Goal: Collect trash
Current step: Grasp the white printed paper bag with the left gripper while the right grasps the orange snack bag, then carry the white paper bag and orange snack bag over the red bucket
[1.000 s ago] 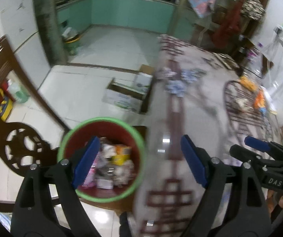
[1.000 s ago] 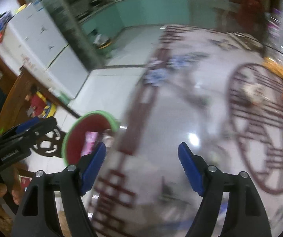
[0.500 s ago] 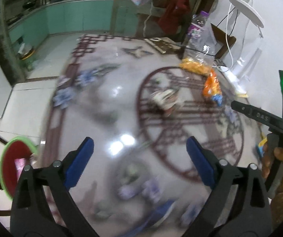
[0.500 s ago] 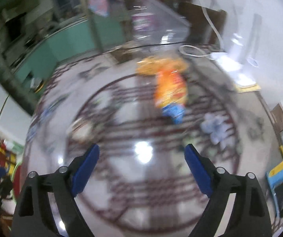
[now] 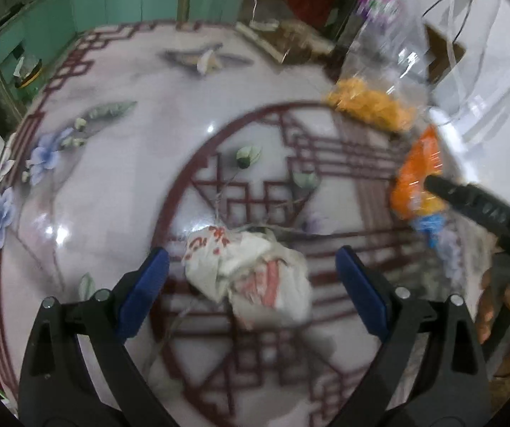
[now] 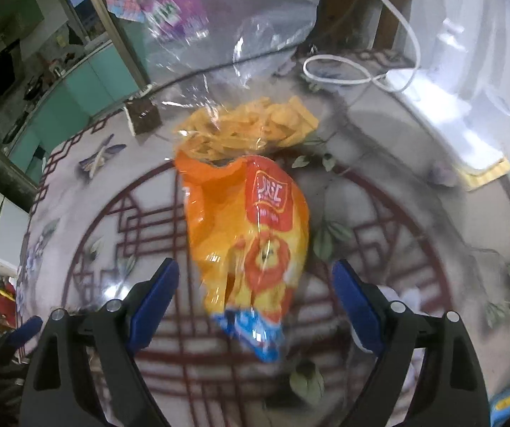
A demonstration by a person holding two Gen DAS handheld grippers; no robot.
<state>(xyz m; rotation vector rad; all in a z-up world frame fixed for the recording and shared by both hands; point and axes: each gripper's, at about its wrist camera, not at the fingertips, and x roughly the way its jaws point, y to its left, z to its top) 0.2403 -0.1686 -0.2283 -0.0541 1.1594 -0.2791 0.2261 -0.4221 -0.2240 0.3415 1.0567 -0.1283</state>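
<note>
Glossy patterned tabletop, round lattice motif at centre. Both grippers have swung here from the green-rimmed bin, now only a sliver at the left view's edge. Left gripper: jaws wide, empty, straddling the crumpled white wrapper on the motif. Right gripper: jaws wide, empty, over the orange snack bag at the motif's far side. Next pickups appear lined up.

Crumpled wrapper between spread tongs

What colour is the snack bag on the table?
Mostly orange, with a blue bottom end: the snack bag shows best in the right wrist view.
</note>
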